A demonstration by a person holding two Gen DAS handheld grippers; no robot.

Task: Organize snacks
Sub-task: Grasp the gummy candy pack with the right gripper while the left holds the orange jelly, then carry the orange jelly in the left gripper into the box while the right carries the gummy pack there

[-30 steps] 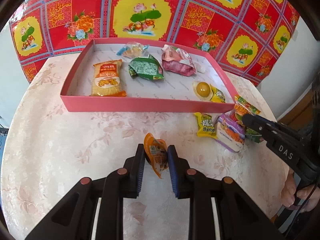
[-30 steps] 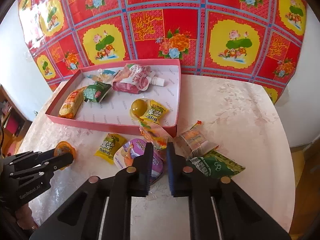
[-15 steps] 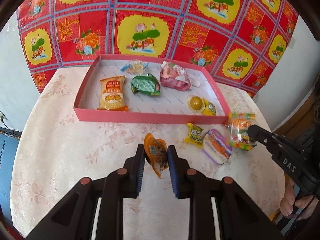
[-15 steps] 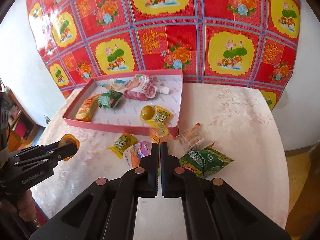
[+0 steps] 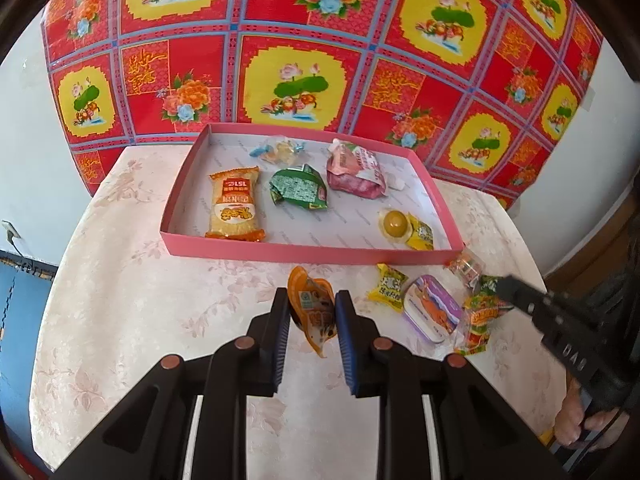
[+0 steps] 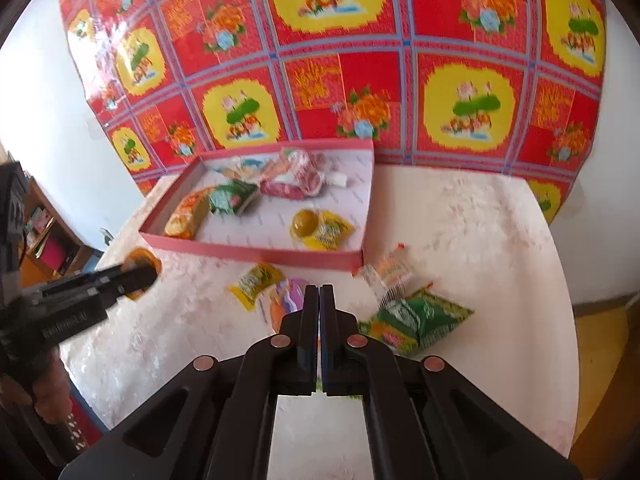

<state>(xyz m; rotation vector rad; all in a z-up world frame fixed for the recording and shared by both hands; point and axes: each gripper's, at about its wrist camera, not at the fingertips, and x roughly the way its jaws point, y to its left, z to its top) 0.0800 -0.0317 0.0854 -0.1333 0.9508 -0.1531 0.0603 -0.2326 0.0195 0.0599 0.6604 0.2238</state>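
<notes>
Left hand-held gripper (image 5: 309, 312) clamping orange pouch (image 5: 312, 310) above desk (image 5: 120, 300). Right hand-held gripper (image 6: 319, 300) closing fully on crinkled packet (image 5: 476, 320), at 3 o'clock. Lying at 12 o'clock, farther: pink tray (image 5: 304, 254) holding snacks.

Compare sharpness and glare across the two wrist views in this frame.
Left wrist view: sharp, print on the orange snack pouch and in the pink cardboard tray is crisp; strong fisheye bending at the edges. Right wrist view: motion-blurred throughout, the green foil packet is smeared, and glare whitens the red floral wall covering at upper left.
</notes>
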